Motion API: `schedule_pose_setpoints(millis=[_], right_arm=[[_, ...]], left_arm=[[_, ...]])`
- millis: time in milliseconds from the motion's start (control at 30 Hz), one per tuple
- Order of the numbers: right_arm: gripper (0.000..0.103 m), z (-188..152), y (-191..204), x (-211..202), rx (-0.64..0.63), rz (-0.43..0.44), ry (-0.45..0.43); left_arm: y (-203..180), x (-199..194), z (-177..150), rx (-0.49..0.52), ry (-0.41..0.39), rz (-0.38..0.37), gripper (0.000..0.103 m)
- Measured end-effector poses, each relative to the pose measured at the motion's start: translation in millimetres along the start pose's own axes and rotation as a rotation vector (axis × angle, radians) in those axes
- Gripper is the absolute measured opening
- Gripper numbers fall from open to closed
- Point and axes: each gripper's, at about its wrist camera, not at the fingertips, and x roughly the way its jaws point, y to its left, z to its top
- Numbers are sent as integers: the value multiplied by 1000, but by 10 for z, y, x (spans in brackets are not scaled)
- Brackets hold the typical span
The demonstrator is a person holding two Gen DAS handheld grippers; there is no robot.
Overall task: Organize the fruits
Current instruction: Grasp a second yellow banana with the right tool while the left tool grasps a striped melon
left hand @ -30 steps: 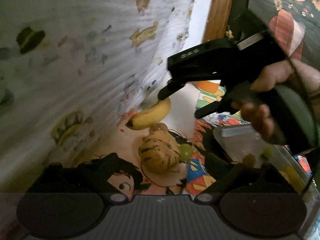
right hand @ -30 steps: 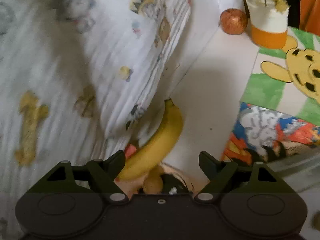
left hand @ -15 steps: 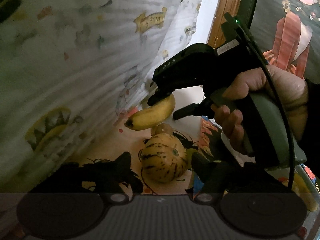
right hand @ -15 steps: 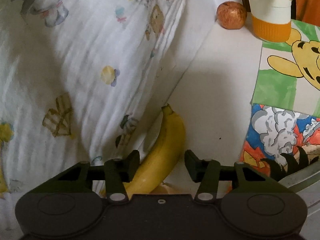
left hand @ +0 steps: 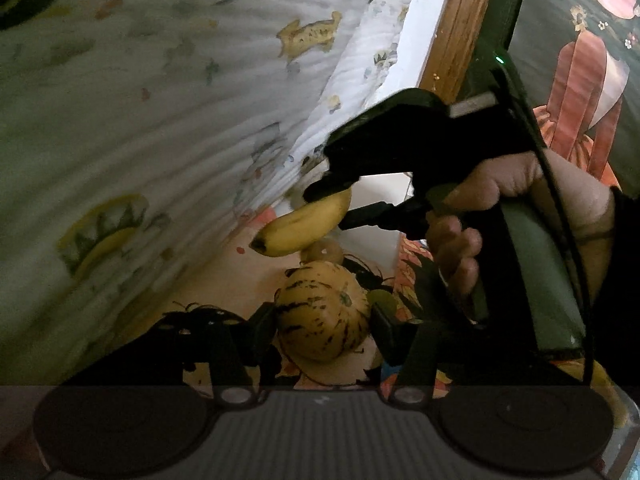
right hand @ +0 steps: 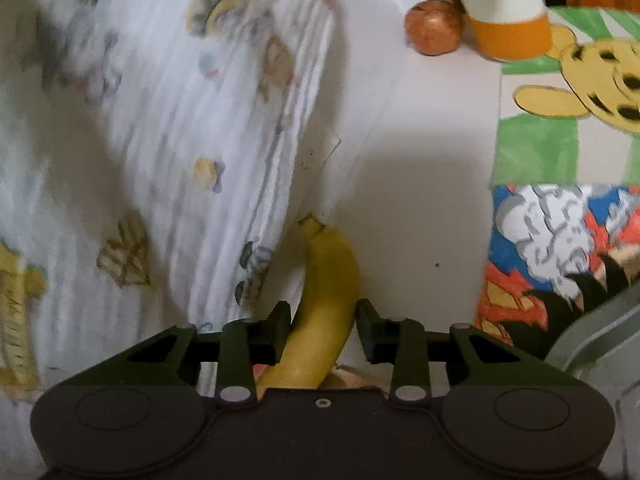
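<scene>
A yellow banana (right hand: 326,304) lies between the fingers of my right gripper (right hand: 323,330), which is shut on it; in the left wrist view the banana (left hand: 304,226) looks lifted off the table in the right gripper (left hand: 340,204). A yellow striped melon (left hand: 322,316) sits on the table between the fingers of my left gripper (left hand: 322,330), whose pads close against its sides. A small round fruit (left hand: 324,250) sits behind the melon, and a green fruit (left hand: 382,300) lies at its right.
A white printed cloth (right hand: 160,140) rises along the left. A reddish apple (right hand: 434,32) and an orange-and-white cup (right hand: 508,12) stand at the far end. Cartoon mats (right hand: 560,140) cover the right side, with a metal tray edge (right hand: 600,332).
My right gripper closed on the banana and raised it slightly. My left gripper moved forward and closed around the striped melon.
</scene>
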Motion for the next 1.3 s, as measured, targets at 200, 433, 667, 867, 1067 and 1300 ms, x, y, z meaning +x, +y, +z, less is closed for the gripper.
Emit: schedule_pose_setpoints(millis=[200,433,667,867,1067,1300], right_arm=[[35,-75,-97,-127,-1,46,-47],[33,-195,-160,-334,-52,112,-130],[33,-233,-212,-541,-79,152,-189],[33,-268,-220,-887,-110,171,-231],[33,-320,-299,-1374,-129,200,-261],[33,-486,-605,-2055,-115,206,-301]], left_arm=[[-9,-109,-27,-8,-3,5,56],[-19,-227,-4,-19,-21,11,56],[-44,-346,-14,-24,-36,17,56],[-111,-446,-6,-21,-49,21,56],[-292,-565,27,-8,-66,13,56],[-592,-777,-24,10,-77,-22,56]])
